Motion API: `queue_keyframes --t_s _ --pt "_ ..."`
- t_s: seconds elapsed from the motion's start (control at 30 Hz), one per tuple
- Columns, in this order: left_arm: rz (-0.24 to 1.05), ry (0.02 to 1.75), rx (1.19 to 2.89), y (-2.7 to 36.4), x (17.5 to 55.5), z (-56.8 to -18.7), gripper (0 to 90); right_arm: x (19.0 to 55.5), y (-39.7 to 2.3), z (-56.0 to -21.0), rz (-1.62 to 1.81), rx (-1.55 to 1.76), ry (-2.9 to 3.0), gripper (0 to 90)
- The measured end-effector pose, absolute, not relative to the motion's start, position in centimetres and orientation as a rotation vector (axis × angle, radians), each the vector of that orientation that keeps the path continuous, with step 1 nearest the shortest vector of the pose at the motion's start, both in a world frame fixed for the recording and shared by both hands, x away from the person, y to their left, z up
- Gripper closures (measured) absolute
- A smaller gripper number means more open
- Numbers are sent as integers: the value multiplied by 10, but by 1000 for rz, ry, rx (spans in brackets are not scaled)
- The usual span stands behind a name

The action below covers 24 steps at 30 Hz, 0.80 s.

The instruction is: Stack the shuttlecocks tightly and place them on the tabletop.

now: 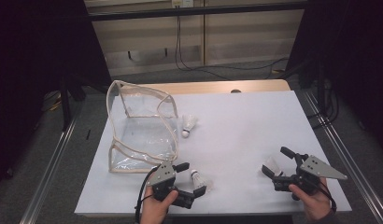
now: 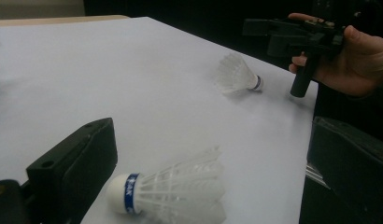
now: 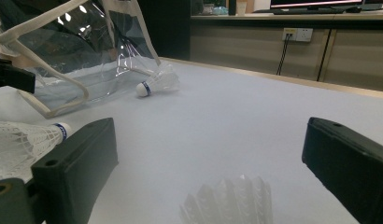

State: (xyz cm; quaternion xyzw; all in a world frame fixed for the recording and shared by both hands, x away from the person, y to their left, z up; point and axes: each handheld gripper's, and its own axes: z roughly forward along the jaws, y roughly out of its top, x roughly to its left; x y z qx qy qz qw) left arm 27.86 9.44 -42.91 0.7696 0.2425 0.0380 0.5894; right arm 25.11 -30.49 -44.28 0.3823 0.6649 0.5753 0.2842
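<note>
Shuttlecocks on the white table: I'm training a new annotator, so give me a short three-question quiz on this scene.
1. How many shuttlecocks lie on the table?
2. True or false: the left claw has closed on the shuttlecock between its jaws.
3. Which lies nearest the clear bag: A) the far shuttlecock, B) the shuttlecock at the right claw?

Key: 1. three; 2. false, jaws open; 3. A.

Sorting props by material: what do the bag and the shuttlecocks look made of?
The bag looks like clear, glossy soft plastic, see-through with glints, edged in cream trim, likely fabric. The shuttlecock between the left gripper's jaws has a matte white ribbed skirt, probably feather or plastic, and a smooth white cap with a blue band.
</note>
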Motion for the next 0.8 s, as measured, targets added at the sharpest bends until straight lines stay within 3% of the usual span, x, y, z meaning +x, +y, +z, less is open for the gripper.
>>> queue_keyframes --t_s 0.8 --pt "66 551 1825 48 279 -390 20 250 -306 -443 1538 1030 1781 29"
